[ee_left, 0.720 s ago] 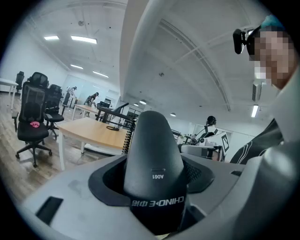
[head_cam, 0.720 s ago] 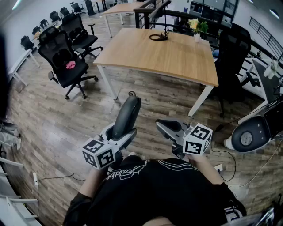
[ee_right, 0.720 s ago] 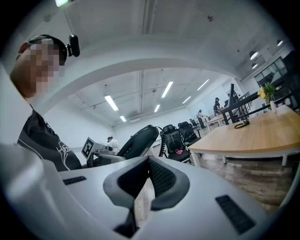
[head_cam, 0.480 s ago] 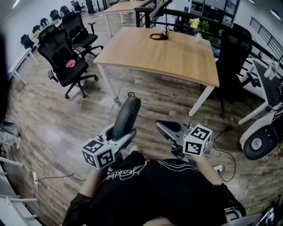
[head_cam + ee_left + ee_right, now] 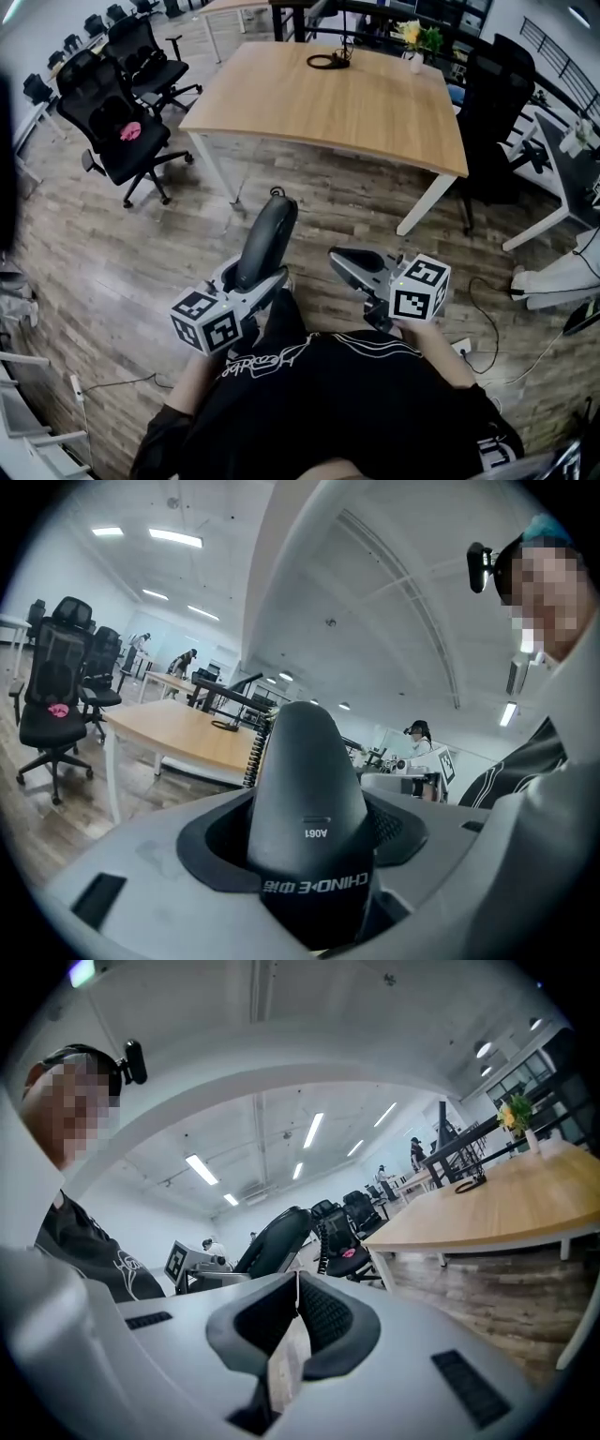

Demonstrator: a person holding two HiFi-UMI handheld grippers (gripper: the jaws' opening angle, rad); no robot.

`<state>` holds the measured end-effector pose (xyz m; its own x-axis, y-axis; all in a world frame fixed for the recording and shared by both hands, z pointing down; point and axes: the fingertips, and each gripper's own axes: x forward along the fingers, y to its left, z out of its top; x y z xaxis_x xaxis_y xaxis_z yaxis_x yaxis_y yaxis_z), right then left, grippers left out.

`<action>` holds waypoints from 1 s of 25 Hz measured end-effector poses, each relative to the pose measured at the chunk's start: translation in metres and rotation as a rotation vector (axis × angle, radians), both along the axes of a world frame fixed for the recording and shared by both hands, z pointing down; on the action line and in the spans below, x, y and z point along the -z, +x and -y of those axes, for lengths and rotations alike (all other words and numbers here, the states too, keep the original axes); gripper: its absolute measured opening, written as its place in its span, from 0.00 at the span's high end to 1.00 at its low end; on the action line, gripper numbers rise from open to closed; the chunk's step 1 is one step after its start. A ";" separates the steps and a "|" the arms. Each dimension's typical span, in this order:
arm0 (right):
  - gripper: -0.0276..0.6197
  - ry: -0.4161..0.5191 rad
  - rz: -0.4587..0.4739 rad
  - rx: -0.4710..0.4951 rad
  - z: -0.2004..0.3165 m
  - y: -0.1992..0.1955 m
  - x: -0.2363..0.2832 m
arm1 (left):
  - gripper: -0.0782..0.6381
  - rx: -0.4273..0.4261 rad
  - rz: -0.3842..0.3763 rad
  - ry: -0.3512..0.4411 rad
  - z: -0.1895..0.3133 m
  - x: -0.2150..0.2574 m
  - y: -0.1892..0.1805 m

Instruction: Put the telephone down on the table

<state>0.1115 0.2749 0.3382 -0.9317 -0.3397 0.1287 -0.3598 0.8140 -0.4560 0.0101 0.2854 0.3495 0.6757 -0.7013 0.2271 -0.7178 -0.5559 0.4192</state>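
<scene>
A black telephone handset (image 5: 267,234) stands upright in my left gripper (image 5: 251,279), whose jaws are shut on its lower end, well above the wooden floor. In the left gripper view the handset (image 5: 309,789) fills the gap between the jaws, and its coiled cord (image 5: 255,757) hangs behind. My right gripper (image 5: 337,257) is beside it at the same height, jaws together with nothing held (image 5: 298,1279). The wooden table (image 5: 328,94) lies ahead, some way beyond both grippers. From the right gripper view I see the handset (image 5: 277,1237) at the left and the table (image 5: 506,1204) at the right.
Black office chairs (image 5: 122,131) stand left of the table, and another black chair (image 5: 492,103) is at its right end. A coiled black cable (image 5: 323,61) and a flower vase (image 5: 417,37) sit at the table's far edge. Cables (image 5: 487,309) trail on the floor at the right.
The view has shifted, so the table sits slightly lower and to the left. A white round machine at the right edge has left the view. Both grippers keep their pose and grip.
</scene>
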 end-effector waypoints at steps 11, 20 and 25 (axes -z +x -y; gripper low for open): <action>0.90 -0.101 -0.005 -0.032 0.145 -0.060 -0.028 | 0.49 -0.019 -0.007 -0.087 0.148 -0.028 -0.060; 0.90 -0.173 -0.045 -0.031 0.279 -0.140 -0.047 | 0.49 -0.008 0.017 -0.115 0.289 -0.043 -0.139; 0.90 -0.168 -0.051 -0.049 0.327 -0.164 -0.046 | 0.49 -0.010 0.063 -0.111 0.340 -0.047 -0.166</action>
